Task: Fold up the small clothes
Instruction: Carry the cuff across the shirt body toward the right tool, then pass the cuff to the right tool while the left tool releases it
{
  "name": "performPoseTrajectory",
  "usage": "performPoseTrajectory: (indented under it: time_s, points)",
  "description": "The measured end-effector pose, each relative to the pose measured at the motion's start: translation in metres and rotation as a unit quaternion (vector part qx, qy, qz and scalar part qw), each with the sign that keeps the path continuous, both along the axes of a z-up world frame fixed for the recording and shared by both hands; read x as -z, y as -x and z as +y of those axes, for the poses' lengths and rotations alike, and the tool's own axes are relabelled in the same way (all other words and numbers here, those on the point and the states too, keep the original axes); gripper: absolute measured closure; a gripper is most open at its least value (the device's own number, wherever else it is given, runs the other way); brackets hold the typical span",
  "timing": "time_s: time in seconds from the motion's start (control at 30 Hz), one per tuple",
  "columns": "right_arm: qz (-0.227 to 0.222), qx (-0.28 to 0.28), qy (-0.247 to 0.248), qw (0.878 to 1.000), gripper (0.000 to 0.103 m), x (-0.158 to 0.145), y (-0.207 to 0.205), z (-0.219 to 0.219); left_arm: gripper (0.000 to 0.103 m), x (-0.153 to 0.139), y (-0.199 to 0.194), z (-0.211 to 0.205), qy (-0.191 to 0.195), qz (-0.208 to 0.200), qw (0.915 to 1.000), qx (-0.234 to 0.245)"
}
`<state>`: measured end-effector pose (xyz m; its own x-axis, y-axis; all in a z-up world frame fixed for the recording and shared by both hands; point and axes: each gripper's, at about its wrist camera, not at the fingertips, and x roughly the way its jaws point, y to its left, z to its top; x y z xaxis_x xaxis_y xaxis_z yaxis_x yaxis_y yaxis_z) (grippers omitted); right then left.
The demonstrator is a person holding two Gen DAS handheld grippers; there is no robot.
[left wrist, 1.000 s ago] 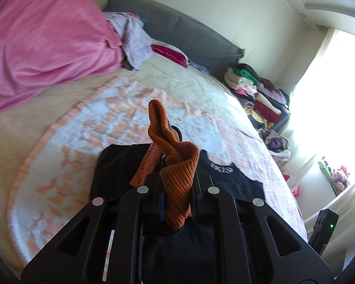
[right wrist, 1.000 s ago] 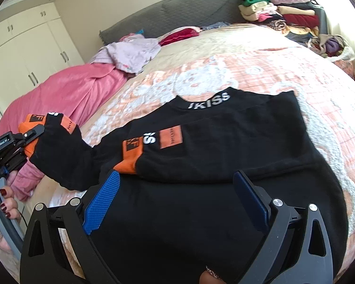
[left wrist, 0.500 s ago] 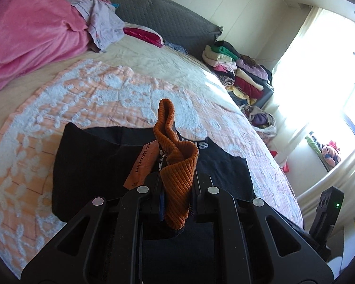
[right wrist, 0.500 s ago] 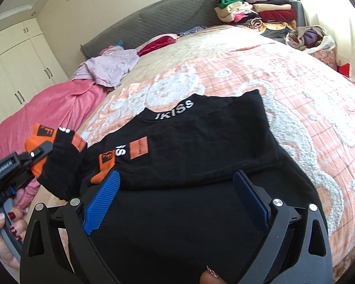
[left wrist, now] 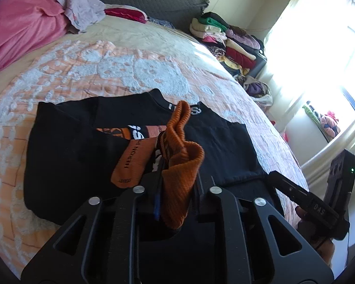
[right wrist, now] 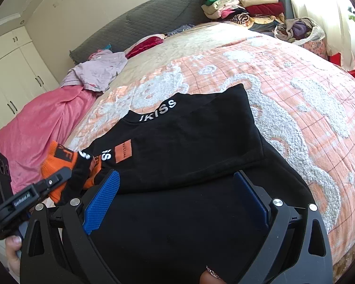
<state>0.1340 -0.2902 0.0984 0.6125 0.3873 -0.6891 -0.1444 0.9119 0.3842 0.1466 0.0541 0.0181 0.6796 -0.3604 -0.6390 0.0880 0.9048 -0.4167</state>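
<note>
Your left tool (left wrist: 177, 179) has the orange ribbed cuff (left wrist: 182, 161) of the black sweatshirt (left wrist: 66, 146) between its fingers, jaws just been easing apart but the cuff is still pinched there and stands up out of them. In the right wrist view the same left tool (right wrist: 59, 177) comes in from the near left, cuff (right wrist: 59, 163) bunched at its tip, sleeve drawn in over the left side of the shirt body. Sweatshirt (right wrist: 189, 142) lies flat on the bed (right wrist: 295, 94), on the peach and white patterned bedspread (left wrist: 106, 71), collar with white lettering (right wrist: 158, 111) toward the far side. The other sleeve is already folded across the chest, orange patch (right wrist: 123, 152) showing on it.

Your right tool (right wrist: 175, 198) is spread wide, blue pads (right wrist: 101, 201) apart with nothing gripped, hovering low over the near hem of the shirt. In the left wrist view the right tool's body (left wrist: 303, 201) shows at the near right.

Pink blanket (right wrist: 40, 130) and a lilac garment (right wrist: 99, 71) sit at the far left by the grey headboard (right wrist: 142, 23). Stack of folded clothes (right wrist: 243, 7) at the far right, a bag of clothes (right wrist: 300, 29) just beside it
</note>
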Motion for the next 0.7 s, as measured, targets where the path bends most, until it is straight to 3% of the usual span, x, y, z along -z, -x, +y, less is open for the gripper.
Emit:
performPoseTrajectory:
  time_s: [0.13,0.2,0.3,0.53,0.6,0.7]
  points:
    - [0.006,0.000,0.000,1.000,0.007,0.004,-0.003,0.001,0.077,0.003,0.000,-0.001,-0.003,0.004,0.9999,0.011]
    - [0.009,-0.005,0.002,1.000,0.007,0.007,-0.004,0.006,0.067,0.003,0.001,0.000,-0.001,0.005,0.9998,0.017]
    - [0.016,-0.020,0.004,1.000,0.007,0.011,-0.004,0.016,0.064,0.001,0.004,0.002,-0.003,0.000,0.9998,0.018]
    - [0.039,-0.067,0.002,0.997,0.007,0.025,-0.001,0.046,0.057,0.003,0.002,0.023,-0.016,0.006,0.9997,-0.018]
    - [0.044,-0.080,0.000,0.996,0.008,0.029,0.000,0.055,0.044,0.001,0.003,0.029,-0.025,0.002,0.9992,-0.030]
    - [0.055,-0.101,0.000,0.993,0.009,0.036,0.003,0.071,0.039,-0.002,0.004,0.037,-0.040,-0.003,0.9981,-0.046]
